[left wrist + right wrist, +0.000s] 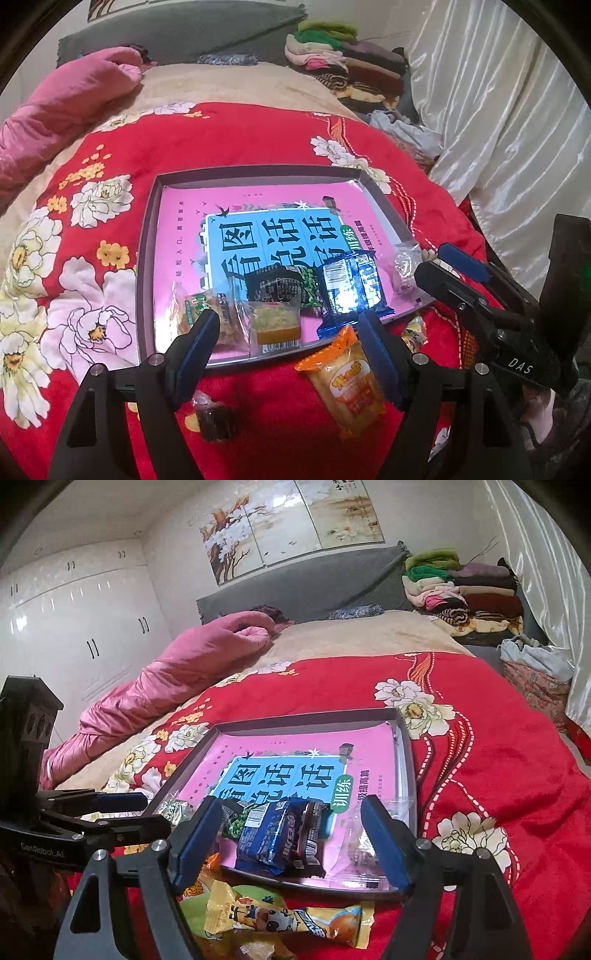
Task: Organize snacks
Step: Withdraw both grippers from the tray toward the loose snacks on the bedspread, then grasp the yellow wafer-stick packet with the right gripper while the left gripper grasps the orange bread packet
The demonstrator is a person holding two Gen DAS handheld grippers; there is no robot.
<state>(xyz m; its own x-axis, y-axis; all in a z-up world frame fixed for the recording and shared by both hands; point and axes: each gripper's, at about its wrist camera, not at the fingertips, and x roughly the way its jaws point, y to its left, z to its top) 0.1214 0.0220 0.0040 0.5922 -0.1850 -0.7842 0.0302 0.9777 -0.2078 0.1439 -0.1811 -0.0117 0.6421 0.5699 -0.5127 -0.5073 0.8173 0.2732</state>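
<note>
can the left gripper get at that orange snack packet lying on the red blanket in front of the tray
Probably yes. The left gripper hangs open right over the orange packet, which lies alone on the blanket outside the tray, nothing covering it.

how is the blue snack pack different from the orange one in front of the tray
The blue snack pack lies inside the tray, on the pink book cover; the orange snack pack lies outside it on the red blanket. The blue wrapper is dark and glossy with a barcode panel facing up; the orange one is bright, with a paler middle. The orange pack sits beside one finger of the open left tool. Both are sealed and ungripped.
</note>
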